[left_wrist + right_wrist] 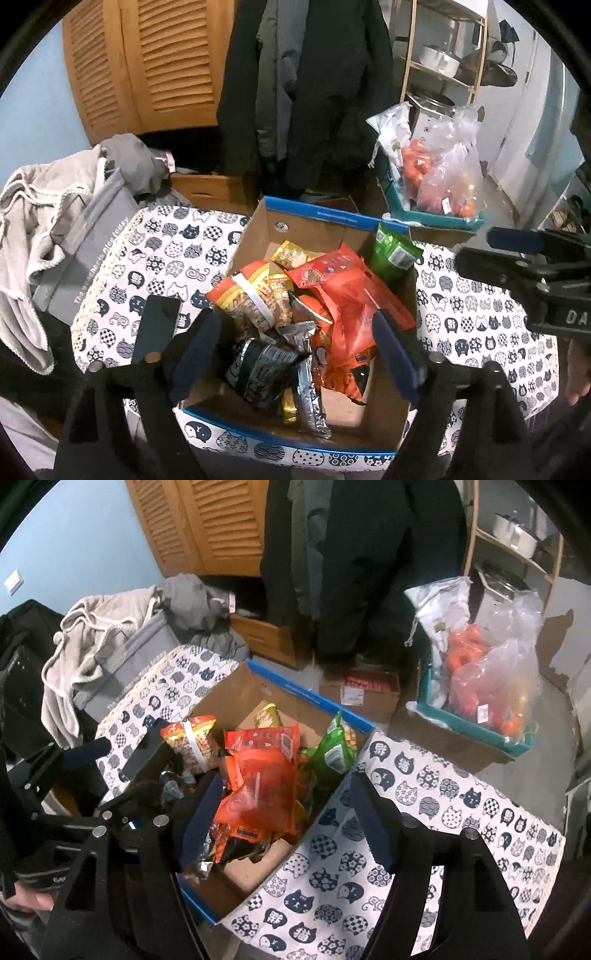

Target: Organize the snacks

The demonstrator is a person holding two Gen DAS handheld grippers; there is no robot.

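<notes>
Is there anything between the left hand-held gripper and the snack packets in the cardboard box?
Nothing visible. The left hand-held gripper is open, above the cardboard box, and the box has no lid. The silver packet and the orange bag lie uncovered directly below its fingers.

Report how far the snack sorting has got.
Done: the snacks, among them an orange bag, a green bag and a silver packet, sit piled in the box on the cat-print cloth. In hand: nothing; the left hand-held gripper and right hand-held gripper stand open above the box. Left: the pile looks loose and jumbled, so tidying may remain.
</notes>
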